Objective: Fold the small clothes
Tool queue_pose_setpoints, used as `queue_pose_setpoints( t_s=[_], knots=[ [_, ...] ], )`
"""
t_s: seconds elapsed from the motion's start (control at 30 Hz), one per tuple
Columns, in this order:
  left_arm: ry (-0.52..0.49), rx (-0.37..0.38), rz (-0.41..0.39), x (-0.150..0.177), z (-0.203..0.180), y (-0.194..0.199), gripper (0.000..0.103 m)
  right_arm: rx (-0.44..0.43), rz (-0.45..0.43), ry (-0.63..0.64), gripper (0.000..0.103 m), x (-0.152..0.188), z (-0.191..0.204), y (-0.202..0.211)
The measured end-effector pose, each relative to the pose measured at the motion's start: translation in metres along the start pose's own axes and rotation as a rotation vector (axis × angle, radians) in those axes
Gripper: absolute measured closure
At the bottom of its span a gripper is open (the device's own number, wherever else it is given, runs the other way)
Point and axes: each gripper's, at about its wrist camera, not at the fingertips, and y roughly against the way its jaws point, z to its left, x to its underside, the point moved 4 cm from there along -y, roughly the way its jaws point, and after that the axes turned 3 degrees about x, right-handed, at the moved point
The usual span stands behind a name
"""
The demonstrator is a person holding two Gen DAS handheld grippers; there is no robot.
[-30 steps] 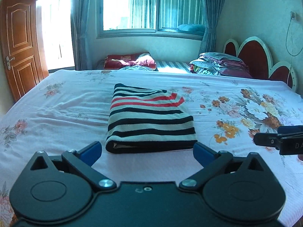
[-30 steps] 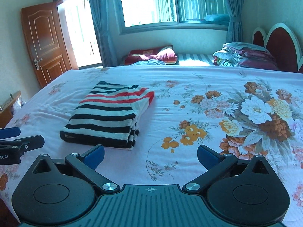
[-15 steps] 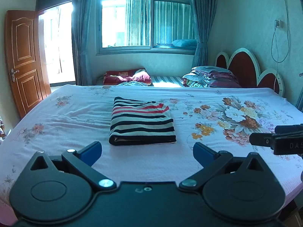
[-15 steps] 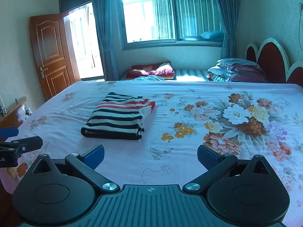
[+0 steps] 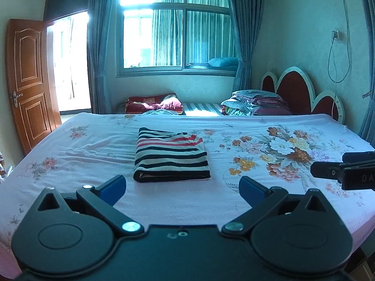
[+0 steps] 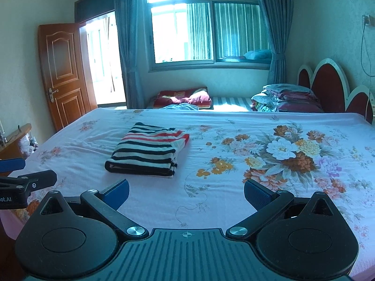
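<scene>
A folded garment with black, white and red stripes (image 5: 171, 155) lies flat on the floral bedsheet (image 5: 82, 152), a neat rectangle with its thick fold toward me. My left gripper (image 5: 182, 188) is open and empty, held back from the garment's near edge. In the right wrist view the same garment (image 6: 147, 151) sits left of centre, and my right gripper (image 6: 186, 193) hangs open with nothing between its blue pads, well to the garment's right and nearer the bed's front edge. Each gripper shows at the other view's side.
Beyond the big bed a second low bed holds a dark red cushion (image 5: 153, 103) and a stack of folded bedding (image 5: 255, 103) by the red headboard (image 5: 302, 93). A wooden door (image 5: 28, 82) stands open at left. A small wooden table (image 6: 14, 142) is beside the bed.
Both grippers have drawn back and risen away from the folded garment, which now looks smaller and farther. More of the room and window shows. The garment has not moved.
</scene>
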Motion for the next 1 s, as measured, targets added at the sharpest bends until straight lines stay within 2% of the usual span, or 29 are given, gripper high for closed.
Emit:
queue_pose_setpoints(
  t_s=[1.0],
  knots=[
    [0.004,0.001,-0.013,-0.0025,-0.0005,0.0027,0.001,-0.007,-0.018,0.036,0.0,-0.0063,0.001,0.0019]
  ],
)
